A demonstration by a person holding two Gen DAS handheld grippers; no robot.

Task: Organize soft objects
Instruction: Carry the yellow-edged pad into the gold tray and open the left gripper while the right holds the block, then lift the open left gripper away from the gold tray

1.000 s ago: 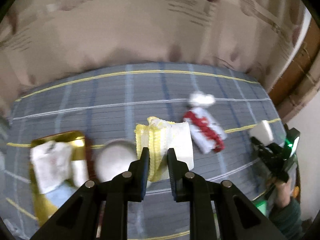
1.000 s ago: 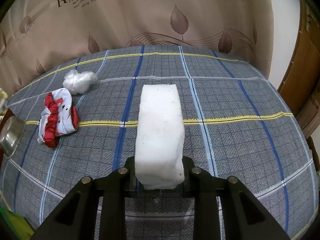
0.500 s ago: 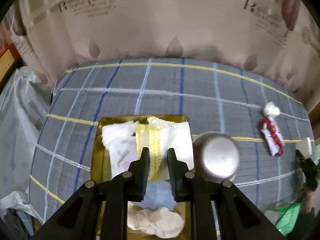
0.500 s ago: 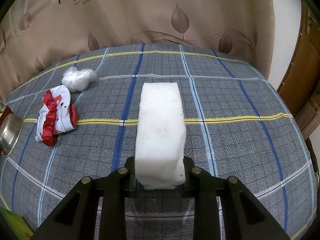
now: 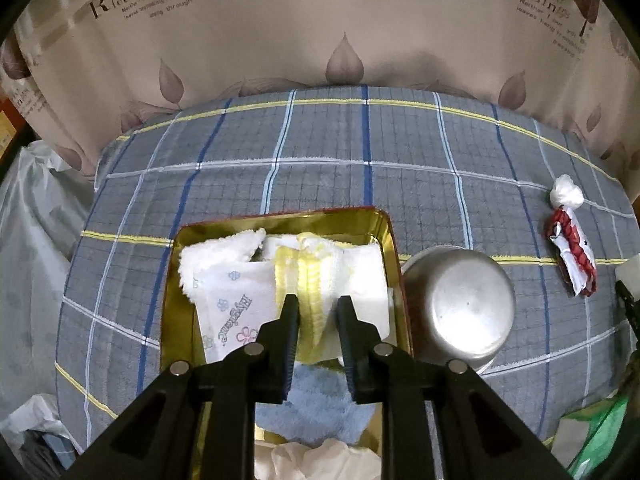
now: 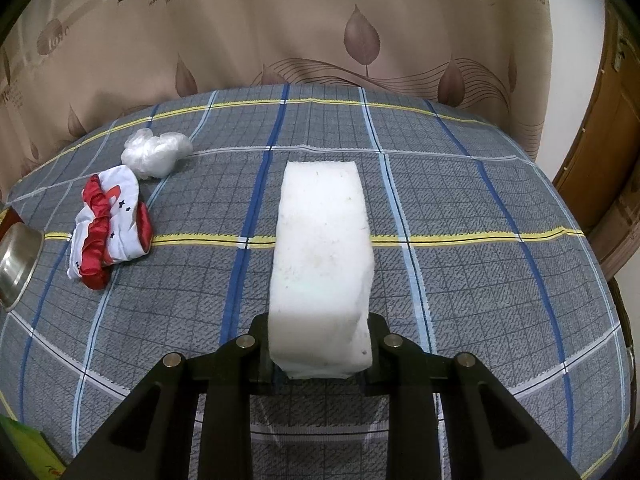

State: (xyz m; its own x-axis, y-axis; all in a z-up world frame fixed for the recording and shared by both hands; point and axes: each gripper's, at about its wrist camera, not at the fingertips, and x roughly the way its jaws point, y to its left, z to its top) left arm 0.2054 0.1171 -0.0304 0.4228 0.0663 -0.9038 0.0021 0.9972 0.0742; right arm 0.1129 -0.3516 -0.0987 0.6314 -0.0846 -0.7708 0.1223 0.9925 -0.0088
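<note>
My left gripper (image 5: 318,312) hangs over the gold tin tray (image 5: 384,224). A folded yellow and white cloth (image 5: 312,276) fills the gap between its jaws, which are opening. The cloth rests among a white towel (image 5: 216,252), a printed tissue pack (image 5: 236,312) and a blue cloth (image 5: 316,408) in the tray. My right gripper (image 6: 320,344) is shut on a white foam block (image 6: 322,248) held above the plaid table. A red and white fabric piece (image 6: 108,224) and a crumpled clear plastic ball (image 6: 156,152) lie on the table to the left of the block.
An upturned steel bowl (image 5: 460,304) touches the tray's right side. A beige leaf-print curtain (image 5: 344,32) backs the table. Plastic bags (image 5: 36,240) hang off the left edge. A green packet (image 5: 600,440) sits near the front right, and a wooden door (image 6: 612,140) stands at the right.
The left gripper swung left from the table's middle to above the tray, carrying the yellow and white cloth down into it; its jaws have widened slightly. The right gripper and foam block stayed still.
</note>
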